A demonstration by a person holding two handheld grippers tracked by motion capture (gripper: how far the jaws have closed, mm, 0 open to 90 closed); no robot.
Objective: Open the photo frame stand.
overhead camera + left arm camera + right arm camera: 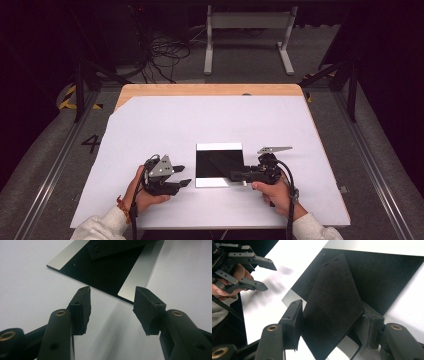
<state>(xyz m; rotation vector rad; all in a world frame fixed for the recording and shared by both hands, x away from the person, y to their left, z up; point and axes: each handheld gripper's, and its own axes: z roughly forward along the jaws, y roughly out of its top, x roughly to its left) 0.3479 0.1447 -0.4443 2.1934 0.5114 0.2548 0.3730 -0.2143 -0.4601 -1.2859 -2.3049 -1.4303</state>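
The left hand-held gripper [183,175] waits lower left of centre, jaws apart and empty. Centre frame, a black square plate with silver edge strips [218,164] lies flat on the white surface [150,125]. The right hand-held gripper [239,175] is clamped on a black flat strip [332,307], its long axis running diagonally, holed end toward the upper left. Placement looks unfinished.

Our count: five items on the table

We count one white paper sheet [165,125], one square black tray with silver edges [218,165], one flat black angular plate with two small holes [333,302] between the right fingers [292,322], and two hand-held two-jaw grippers: left [186,176], right [233,176].
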